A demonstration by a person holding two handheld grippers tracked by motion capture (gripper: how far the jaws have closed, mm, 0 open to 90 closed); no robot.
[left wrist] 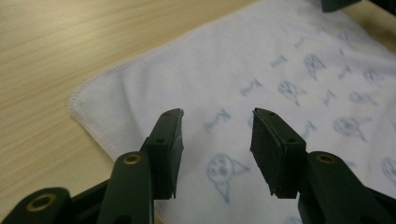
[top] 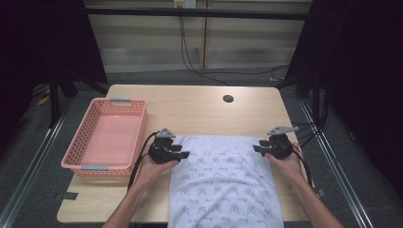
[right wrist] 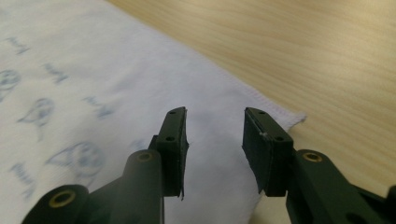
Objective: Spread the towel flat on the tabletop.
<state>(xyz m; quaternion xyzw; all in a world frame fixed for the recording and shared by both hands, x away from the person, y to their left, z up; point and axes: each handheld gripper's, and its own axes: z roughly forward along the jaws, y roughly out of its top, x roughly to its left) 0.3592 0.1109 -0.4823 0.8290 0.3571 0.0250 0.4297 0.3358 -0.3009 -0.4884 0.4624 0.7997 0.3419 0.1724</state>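
Note:
A white cloth [top: 223, 178] with small blue prints lies flat on the wooden table [top: 195, 107], hanging over its near edge. My left gripper [top: 183, 154] hovers at the cloth's far left corner [left wrist: 81, 100], jaws apart with nothing between them [left wrist: 217, 126]. My right gripper [top: 256, 148] is at the far right corner [right wrist: 292, 116], and its jaws also stand apart over the cloth [right wrist: 215, 126], gripping nothing. The cloth [left wrist: 261, 70] lies smooth under both.
A pink perforated basket [top: 107, 137] stands empty on the table's left side, close to my left hand. A round cable hole [top: 228, 99] sits near the far edge. Bare wood lies beyond the cloth.

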